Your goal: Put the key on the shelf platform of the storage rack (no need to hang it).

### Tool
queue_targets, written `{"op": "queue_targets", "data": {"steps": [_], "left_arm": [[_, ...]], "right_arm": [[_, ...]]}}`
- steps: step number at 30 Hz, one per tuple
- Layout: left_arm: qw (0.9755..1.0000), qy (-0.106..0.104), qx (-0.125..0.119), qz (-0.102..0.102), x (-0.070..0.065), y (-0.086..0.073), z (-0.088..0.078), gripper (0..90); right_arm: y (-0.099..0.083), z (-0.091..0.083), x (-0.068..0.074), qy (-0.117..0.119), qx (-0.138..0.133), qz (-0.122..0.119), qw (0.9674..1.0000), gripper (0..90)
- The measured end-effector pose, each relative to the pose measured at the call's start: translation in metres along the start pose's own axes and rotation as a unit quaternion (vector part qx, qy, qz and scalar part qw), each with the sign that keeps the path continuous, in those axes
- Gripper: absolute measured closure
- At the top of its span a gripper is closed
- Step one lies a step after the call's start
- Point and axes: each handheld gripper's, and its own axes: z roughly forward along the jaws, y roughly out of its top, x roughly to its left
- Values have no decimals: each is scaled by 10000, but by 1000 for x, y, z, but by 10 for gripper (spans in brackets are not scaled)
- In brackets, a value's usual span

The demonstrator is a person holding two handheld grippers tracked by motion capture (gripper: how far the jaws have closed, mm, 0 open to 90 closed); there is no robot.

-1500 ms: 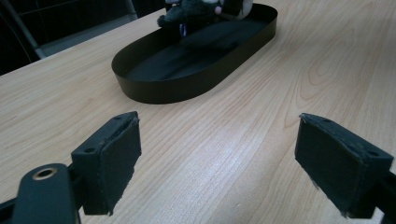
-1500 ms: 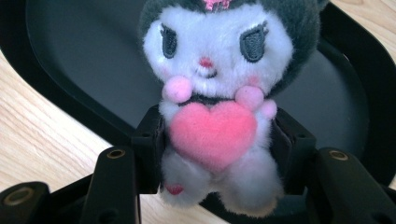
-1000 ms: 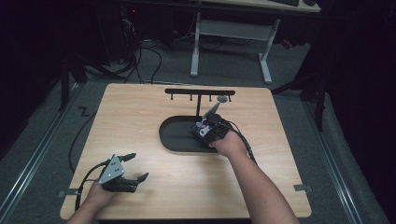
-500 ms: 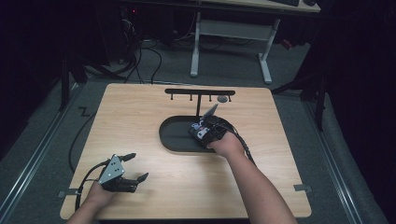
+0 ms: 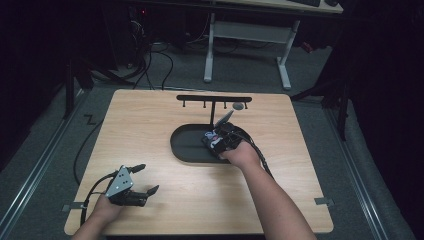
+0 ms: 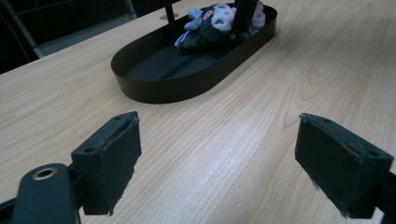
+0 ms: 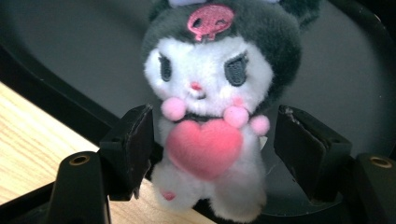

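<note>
My right gripper [image 7: 212, 140] has just been opening, its pads now clear on either side of the plush toy [image 7: 212, 93] lying in the black tray [image 7: 70, 70], while my left gripper [image 6: 219, 154] gapes wide over bare tabletop [image 6: 243, 140].

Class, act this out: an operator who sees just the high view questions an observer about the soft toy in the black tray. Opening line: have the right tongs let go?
Observer: Yes. The right tongs have just been opening; the soft toy lies between the pads, a gap showing on one side.
Operator: Which way does it face?
Observer: Towards that camera, a pink heart on its chest.
Operator: And the left tongs?
Observer: Open, nothing between them, above bare table.
</note>
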Motion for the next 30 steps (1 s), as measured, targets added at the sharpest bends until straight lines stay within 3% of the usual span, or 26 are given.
{"op": "queue_targets", "data": {"steps": [1,5,12,16,22,24,30], "left_arm": [[10000,5,3,-14,0,0,0,154],[10000,4,4,-11,0,0,0,154],[10000,-7,17,1,0,0,0,154],[10000,-9,12,-21,1,0,-1,154],[10000,-4,13,-25,1,0,0,154],[10000,-6,16,-3,0,0,0,154],[10000,8,52,16,0,0,0,154]], "right_arm": [[0,0,-2,14,-79,-124,9999,295],[-1,-5,-3,-3,-136,-29,9999,294],[-6,-21,-4,-99,-445,-168,9988,291],[-8,-26,-2,-101,-498,-155,9986,282],[-17,-32,6,-61,-578,-460,9973,268],[-22,-33,8,-13,-692,-462,9965,269],[-35,-35,7,-22,-706,-500,9962,261]]}}
